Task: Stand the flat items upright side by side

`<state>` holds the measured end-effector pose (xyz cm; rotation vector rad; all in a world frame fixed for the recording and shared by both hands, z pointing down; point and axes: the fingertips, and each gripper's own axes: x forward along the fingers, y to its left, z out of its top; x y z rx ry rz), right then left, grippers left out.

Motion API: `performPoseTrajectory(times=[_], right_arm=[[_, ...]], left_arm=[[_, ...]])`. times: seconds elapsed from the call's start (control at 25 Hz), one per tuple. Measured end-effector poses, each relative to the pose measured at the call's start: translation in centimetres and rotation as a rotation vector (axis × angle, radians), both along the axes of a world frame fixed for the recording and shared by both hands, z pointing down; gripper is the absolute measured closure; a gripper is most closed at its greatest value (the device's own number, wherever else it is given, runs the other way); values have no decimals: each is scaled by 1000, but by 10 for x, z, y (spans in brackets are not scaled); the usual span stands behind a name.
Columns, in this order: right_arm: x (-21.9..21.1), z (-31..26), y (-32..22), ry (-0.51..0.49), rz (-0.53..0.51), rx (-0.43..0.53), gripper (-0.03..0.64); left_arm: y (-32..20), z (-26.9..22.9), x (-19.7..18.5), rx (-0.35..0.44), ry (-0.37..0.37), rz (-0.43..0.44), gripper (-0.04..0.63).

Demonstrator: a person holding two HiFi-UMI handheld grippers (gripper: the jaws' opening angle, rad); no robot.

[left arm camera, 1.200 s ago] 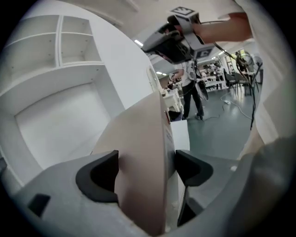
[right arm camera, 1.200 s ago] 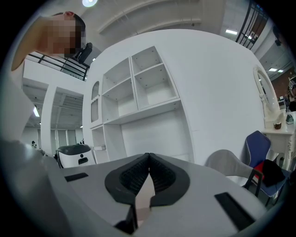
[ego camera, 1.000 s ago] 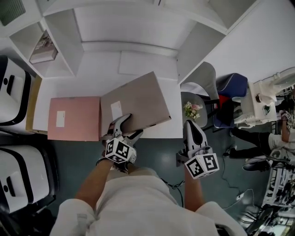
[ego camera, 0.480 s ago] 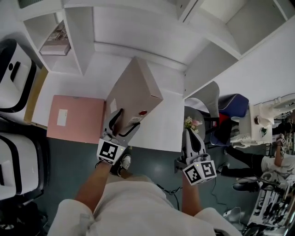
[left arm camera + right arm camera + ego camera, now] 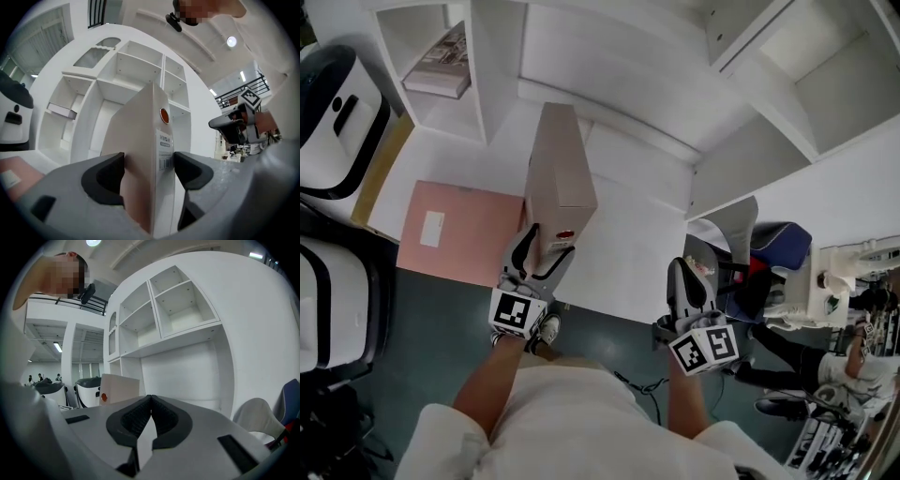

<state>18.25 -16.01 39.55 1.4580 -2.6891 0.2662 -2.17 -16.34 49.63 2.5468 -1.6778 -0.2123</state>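
Observation:
A flat beige box point(image 5: 558, 178) stands upright on its long edge on the white desk point(image 5: 637, 244), its spine with an orange dot toward me. My left gripper point(image 5: 548, 241) is shut on its near end, one pad on each face; the jaws have just been closing on the box point(image 5: 145, 154). A pink flat box point(image 5: 455, 234) lies flat on the desk just left of it. My right gripper point(image 5: 682, 272) hovers at the desk's front edge, shut and empty point(image 5: 150, 411), with the beige box point(image 5: 119, 389) off to its left.
A white shelf unit rises behind the desk; a stack of books point(image 5: 441, 70) lies in its upper left compartment. Black-and-white machines point(image 5: 337, 122) stand at the left. A grey chair point(image 5: 731, 230) and a blue bag point(image 5: 778, 248) are at the right.
The beige box has gone from lying flat to standing on its edge, as my left gripper rolled and rose with it. My right gripper shifted slightly along the desk's front edge.

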Motion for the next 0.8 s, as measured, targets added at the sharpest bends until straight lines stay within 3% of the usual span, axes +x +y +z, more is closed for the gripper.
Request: performPoseTrajectory(times=[0.12,0.28,0.8], right_arm=[[-11,2,-8,2,-35,-2,614],[-18,3,-15,1,-59,-1,614],[-12,7,-33,-42,-63,2,614]], left_arm=[[-7,10,-13,-45,13,-42,258],[-20,18,-19,-85,-40,-61,265],[-89,40,-53,-190,-106,-143,276]])
